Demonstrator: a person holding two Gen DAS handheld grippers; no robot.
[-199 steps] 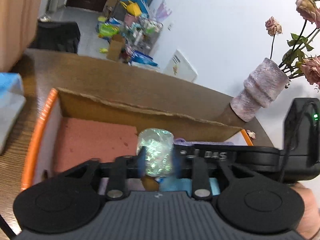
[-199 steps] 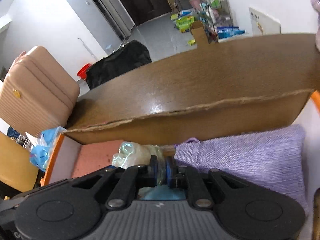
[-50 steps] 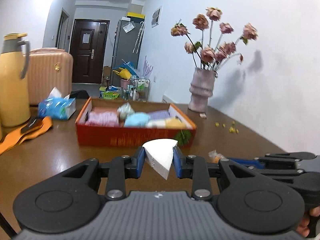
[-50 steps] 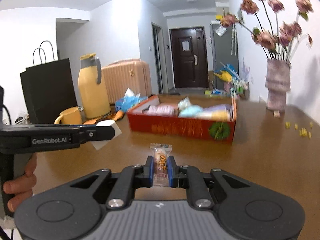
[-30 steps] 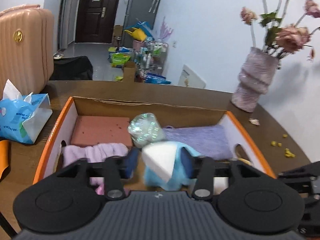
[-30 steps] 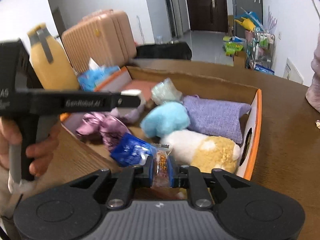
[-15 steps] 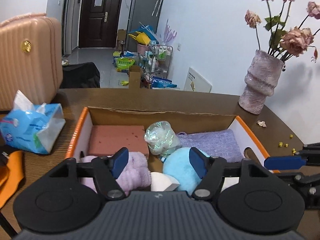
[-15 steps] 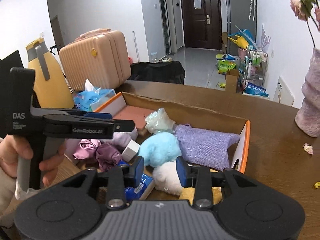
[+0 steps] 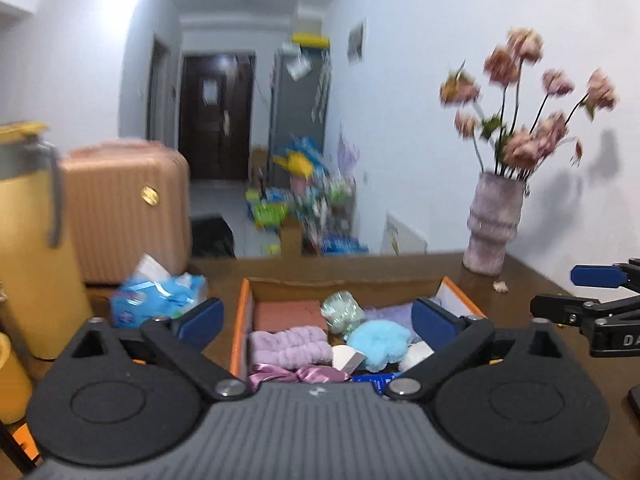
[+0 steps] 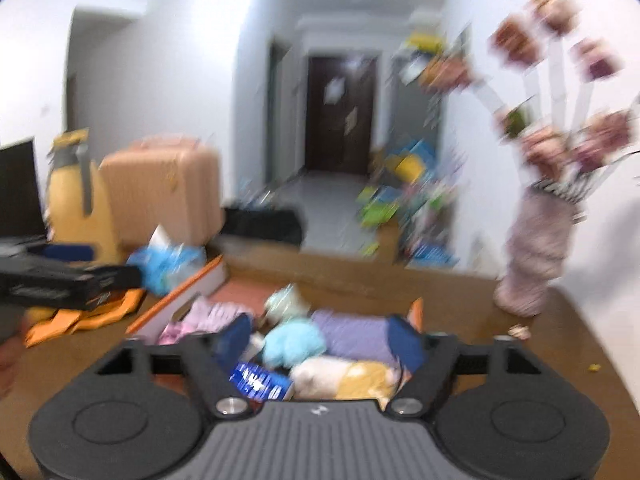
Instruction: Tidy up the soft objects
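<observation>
Orange-walled cardboard box (image 9: 239,322), open-topped, on the brown wooden counter (image 9: 536,292), centre of both views. Contents:
- pink rectangular sponge block (image 9: 289,315), far left corner;
- iridescent crinkled plastic bundle (image 9: 340,311), just right of the sponge block;
- flat lilac knitted pouch (image 10: 352,334), far right;
- folded mauve fleece cloth (image 9: 290,350), left, in front of the sponge block;
- fluffy light-blue plush ball (image 9: 378,345), centre, touching the pouch;
- white foam wedge (image 9: 348,357), between the fleece cloth and the blue ball;
- shiny pink satin scrunchie (image 9: 296,374), near left;
- blue printed packet (image 10: 260,385), near edge;
- cream-and-yellow plush toy (image 10: 344,378), near right.

Left gripper (image 9: 318,316): jaws opening, spread wide, nothing between them; raised on the near side of the box.

Right gripper (image 10: 318,342): jaws opening, blue pads apart, gripping nothing; raised on the near side of the box, view blurred.

Surroundings:
- blue tissue pack (image 9: 158,298), on the counter left of the box;
- yellow thermos jug (image 9: 28,240), far left;
- ribbed mauve vase with dried pink roses (image 9: 494,226), right of the box;
- peach hard-shell suitcase (image 9: 124,212), on the floor past the counter.
</observation>
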